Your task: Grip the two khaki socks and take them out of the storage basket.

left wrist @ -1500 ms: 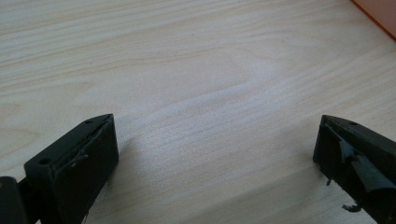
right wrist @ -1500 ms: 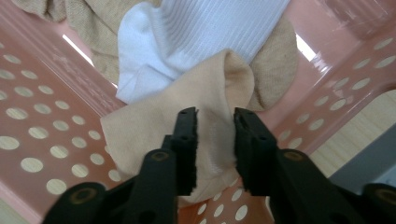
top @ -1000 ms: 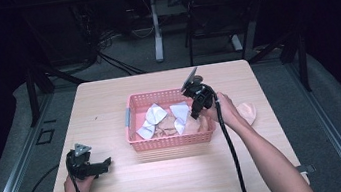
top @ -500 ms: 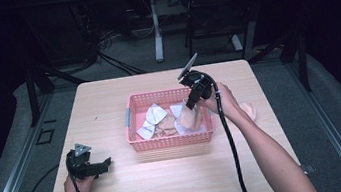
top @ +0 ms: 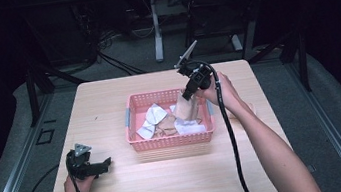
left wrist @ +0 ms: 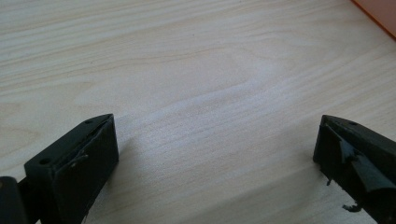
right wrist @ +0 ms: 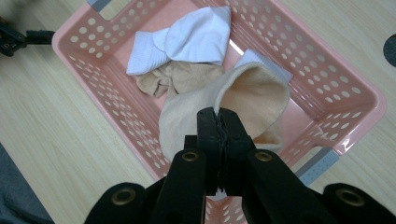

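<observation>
Dark floor, black stands and loose cables are ringing the pale wooden table (top: 110,109), whose grain is showing long and fine in the left gripper view. At the table's centre a pink plastic basket (top: 135,131) with perforated walls is sitting. Inside it a white sock (right wrist: 196,37) is lying toward 12 o'clock in the right gripper view, a crumpled tan sock (right wrist: 180,77) just below it, another white piece half hidden behind the raised cloth. The right gripper (top: 189,93) is hanging over the basket's 3 o'clock side, its jaws pinched tight on the cuff of a beige sock (right wrist: 252,98), which is drooping soft and open-mouthed into the basket. The left gripper (top: 102,164) is resting at the table's 8 o'clock, jaws spread wide over bare wood, gripping nothing. A beige shape by the right forearm is too hidden to make out.
</observation>
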### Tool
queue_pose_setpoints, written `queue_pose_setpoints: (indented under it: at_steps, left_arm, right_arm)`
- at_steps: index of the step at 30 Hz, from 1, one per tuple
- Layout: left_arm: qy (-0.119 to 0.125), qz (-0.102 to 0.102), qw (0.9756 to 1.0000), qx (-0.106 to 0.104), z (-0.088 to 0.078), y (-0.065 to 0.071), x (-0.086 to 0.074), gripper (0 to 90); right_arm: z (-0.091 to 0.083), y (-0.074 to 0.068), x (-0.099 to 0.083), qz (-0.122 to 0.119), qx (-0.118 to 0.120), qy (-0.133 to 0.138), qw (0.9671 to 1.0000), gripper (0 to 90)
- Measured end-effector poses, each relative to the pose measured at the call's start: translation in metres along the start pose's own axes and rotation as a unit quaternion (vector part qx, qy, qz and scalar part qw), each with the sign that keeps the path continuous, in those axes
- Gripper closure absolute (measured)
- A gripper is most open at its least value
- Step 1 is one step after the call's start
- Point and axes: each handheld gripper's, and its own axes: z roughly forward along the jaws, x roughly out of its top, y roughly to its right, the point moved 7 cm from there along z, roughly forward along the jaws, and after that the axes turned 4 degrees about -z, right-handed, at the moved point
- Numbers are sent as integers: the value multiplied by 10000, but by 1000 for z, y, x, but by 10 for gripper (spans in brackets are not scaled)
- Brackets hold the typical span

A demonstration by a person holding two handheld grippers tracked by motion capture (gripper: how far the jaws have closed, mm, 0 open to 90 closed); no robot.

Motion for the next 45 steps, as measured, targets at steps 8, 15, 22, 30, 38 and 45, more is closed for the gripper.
queue_pose_setpoints:
  at_steps: [8,15,22,30,38,45]
  left_arm:
    - [-2,-9,10000,6,0,0,0,0]
    - [10,-3,10000,15,0,0,1,0]
    - [8,-4,10000,15,0,0,0,0]
    - [7,-2,10000,15,0,0,0,0]
    - [9,-6,10000,11,0,0,0,0]
    - [10,-4,10000,16,0,0,0,0]
  right_arm:
    - [-11,1,0,3,21,46,10000,887]
    - [-22,1,1,-80,49,76,9999,887]
    - [-42,6,-3,11,-59,180,9998,887]
    - [-80,23,-21,224,-280,337,9988,887]
    - [-105,54,-54,577,-537,324,9964,887]
    - [-98,84,-92,968,-712,144,9927,886]
